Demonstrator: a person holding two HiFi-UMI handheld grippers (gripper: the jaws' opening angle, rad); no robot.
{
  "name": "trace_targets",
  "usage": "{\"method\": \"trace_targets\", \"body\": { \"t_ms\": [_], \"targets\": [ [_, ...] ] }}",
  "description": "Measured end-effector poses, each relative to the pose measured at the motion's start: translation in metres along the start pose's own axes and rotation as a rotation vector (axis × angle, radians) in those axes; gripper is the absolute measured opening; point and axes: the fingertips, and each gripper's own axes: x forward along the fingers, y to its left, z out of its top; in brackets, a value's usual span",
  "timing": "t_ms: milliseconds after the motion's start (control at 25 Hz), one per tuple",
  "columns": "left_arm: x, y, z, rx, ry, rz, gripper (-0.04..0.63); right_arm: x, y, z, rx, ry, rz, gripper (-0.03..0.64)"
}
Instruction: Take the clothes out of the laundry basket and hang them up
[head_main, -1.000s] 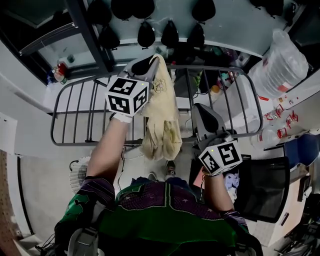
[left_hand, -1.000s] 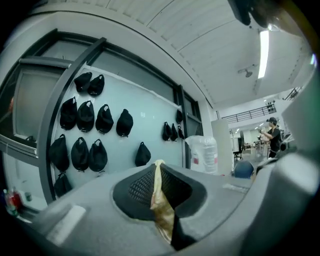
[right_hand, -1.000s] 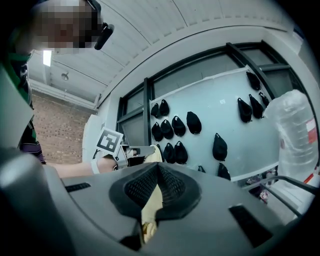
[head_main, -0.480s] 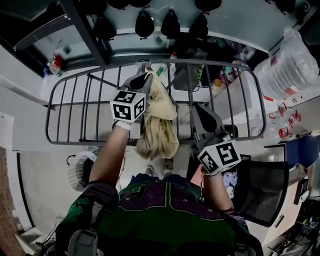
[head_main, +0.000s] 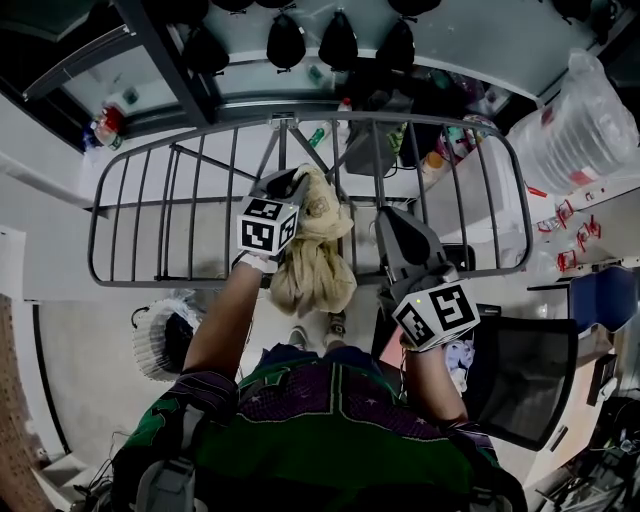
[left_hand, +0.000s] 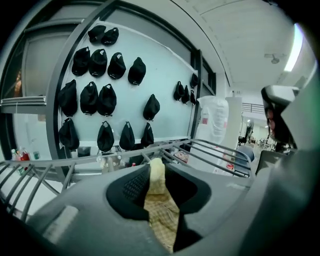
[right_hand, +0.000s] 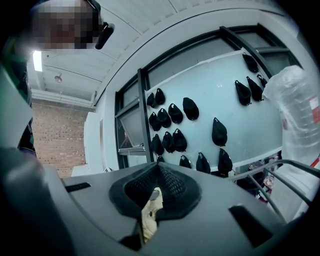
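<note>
- Indoors beside a grey drying rack (head_main: 150, 283), the right gripper (right_hand: 152, 194) is clenched on a pale scrap (right_hand: 149, 220).
- Left gripper (left_hand: 159, 172), its jaws just opening, has the yellow cloth (head_main: 315, 270) loose between them, bunched at the rack.
- Black caps (left_hand: 100, 95) hang on the far wall.

Bare rails span the left half of the drying rack (head_main: 160, 283), with narrow slots between them open to the floor below. A diagonal brace (head_main: 300, 150) cuts across the middle near the far edge. A bunched yellow cloth (head_main: 315, 265) sits over the near edge and blocks the centre. A bulging clear plastic bag (head_main: 575, 115) crowds the far right corner, and bottles and clutter (head_main: 440, 150) line the far edge. Below the near left corner stands the laundry basket (head_main: 160, 340). A dark post (head_main: 165, 60) rises past the far left corner.
</note>
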Motion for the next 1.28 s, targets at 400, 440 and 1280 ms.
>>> {"method": "trace_targets", "body": {
  "t_ms": [400,440,1280],
  "targets": [
    [-0.021,-0.002,0.016,-0.008,-0.06,-0.018,0.209,-0.008,0.014,0.002,-0.006,-0.007,0.008,0.0],
    [-0.024,-0.003,0.018,-0.006,-0.065,-0.017,0.209,-0.009,0.015,0.003,-0.008,-0.009,0.008,0.0],
    [-0.134,-0.011,0.035,0.028,-0.198,-0.009,0.202,-0.038,0.091,0.014,-0.074,-0.042,-0.011,0.0]
  ]
}}
